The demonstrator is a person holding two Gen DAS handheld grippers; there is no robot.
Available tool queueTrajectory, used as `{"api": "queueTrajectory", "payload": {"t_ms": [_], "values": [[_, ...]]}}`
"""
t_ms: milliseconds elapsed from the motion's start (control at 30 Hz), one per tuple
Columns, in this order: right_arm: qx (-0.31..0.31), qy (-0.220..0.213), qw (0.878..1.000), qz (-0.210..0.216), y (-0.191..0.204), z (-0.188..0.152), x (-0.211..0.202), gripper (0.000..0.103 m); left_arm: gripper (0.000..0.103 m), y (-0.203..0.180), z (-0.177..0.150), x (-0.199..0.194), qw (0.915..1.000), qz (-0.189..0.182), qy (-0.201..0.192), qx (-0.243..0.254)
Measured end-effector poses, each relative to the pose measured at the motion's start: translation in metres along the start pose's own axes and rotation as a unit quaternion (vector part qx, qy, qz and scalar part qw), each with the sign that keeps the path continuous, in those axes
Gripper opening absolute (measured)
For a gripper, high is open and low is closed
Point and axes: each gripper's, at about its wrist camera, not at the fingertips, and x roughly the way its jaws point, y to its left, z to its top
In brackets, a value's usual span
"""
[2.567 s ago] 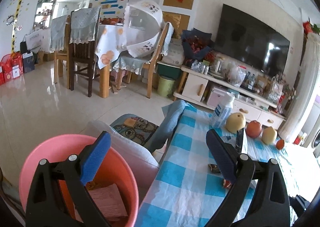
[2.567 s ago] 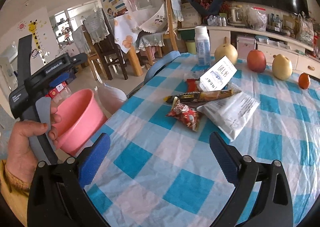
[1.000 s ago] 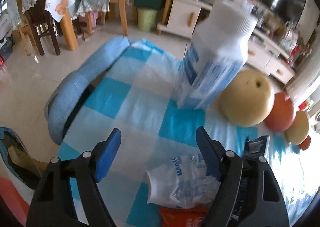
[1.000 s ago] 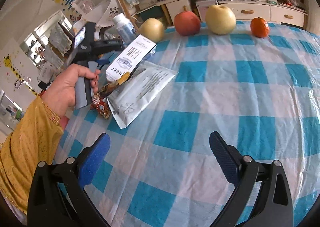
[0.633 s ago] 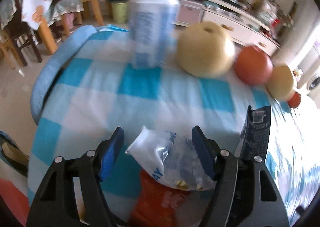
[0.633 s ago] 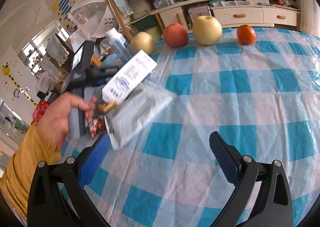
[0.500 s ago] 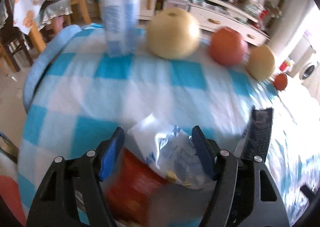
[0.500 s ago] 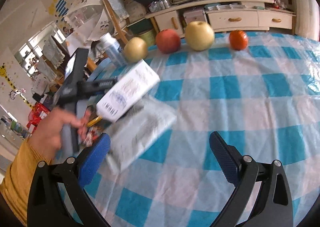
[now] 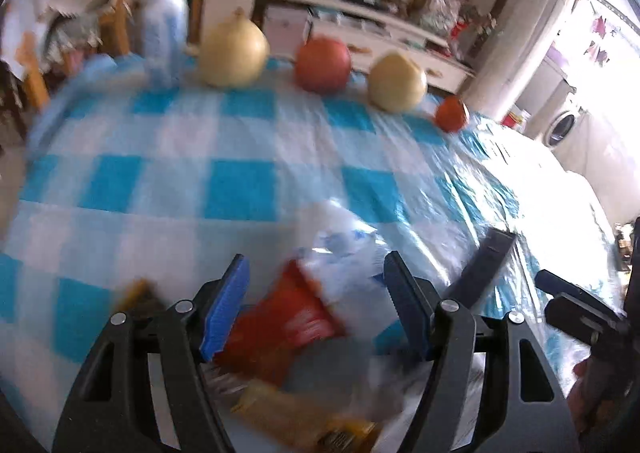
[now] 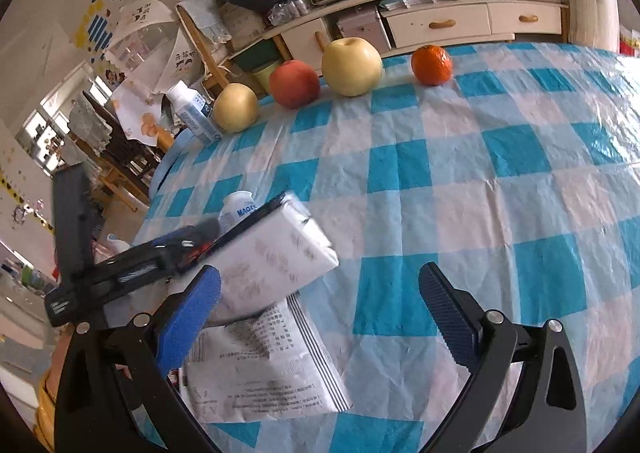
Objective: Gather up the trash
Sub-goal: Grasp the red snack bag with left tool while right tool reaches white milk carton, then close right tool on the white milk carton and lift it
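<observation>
On the blue-checked tablecloth [image 10: 480,193] my left gripper [image 9: 316,293] stands open over a heap of trash. A red wrapper [image 9: 288,321] and a clear plastic bag [image 9: 344,253] lie between and just past its pads; the view is blurred. A yellow wrapper [image 9: 304,413] lies nearer, under the gripper body. A white carton [image 10: 276,257] leans tilted against the outer side of the left gripper [image 10: 196,233], blurred. Its dark edge [image 9: 488,265] shows right of the finger. Under the carton lies a printed white pouch [image 10: 264,365]. My right gripper [image 10: 320,313] hangs open above the cloth, holding nothing.
At the table's far edge stand a white-and-blue bottle [image 10: 192,109], a pear [image 10: 235,108], a red apple [image 10: 294,84], a yellow apple [image 10: 352,66] and an orange [image 10: 432,59]. Behind them is a cluttered white cabinet [image 10: 440,21]. Chairs stand beyond the left edge.
The left gripper has swung from the bottle's side rightward over the wrappers, and the white carton has tipped and shifted with it. The right gripper has drifted a little, staying open.
</observation>
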Motion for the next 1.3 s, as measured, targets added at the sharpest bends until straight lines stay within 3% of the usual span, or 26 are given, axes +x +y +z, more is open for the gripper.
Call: {"api": "queueTrajectory", "payload": {"t_ms": [67,300,567,700,867,1033,1100,1167,1300], "values": [[0.013,0.008,1.000,0.019,-0.004,-0.001,0.000,0.098,0.074,0.008,-0.004,-0.014,0.9996,0.012,-0.011,0.024],[0.069,0.051,0.991,0.102,-0.007,-0.007,0.014,0.098,0.074,0.027,-0.016,-0.010,0.9964,0.028,0.027,0.076],[0.067,0.064,0.990,0.110,0.004,-0.009,0.028,0.098,0.074,-0.003,-0.022,0.018,0.9825,0.034,0.049,0.177],[0.062,0.065,0.991,0.096,0.006,-0.008,0.036,0.098,0.070,-0.005,-0.020,0.023,0.9839,0.015,0.048,0.171],[0.028,0.045,0.997,0.048,0.014,-0.002,0.041,0.098,0.059,-0.007,-0.022,0.021,0.9867,0.010,0.029,0.160],[0.017,0.039,0.998,0.042,0.020,0.001,0.051,0.097,0.055,-0.010,-0.028,0.017,0.9891,0.012,0.013,0.146],[0.017,0.036,0.998,0.040,0.022,0.003,0.055,0.094,0.054,-0.010,-0.029,0.015,0.9902,0.010,0.009,0.139],[0.020,0.034,0.998,0.040,0.023,0.005,0.059,0.079,0.053,-0.009,-0.030,0.014,0.9918,0.010,0.004,0.128],[0.031,0.036,0.998,0.038,0.019,0.009,0.068,0.079,0.048,-0.004,-0.029,0.008,0.9946,0.009,-0.011,0.103]]}}
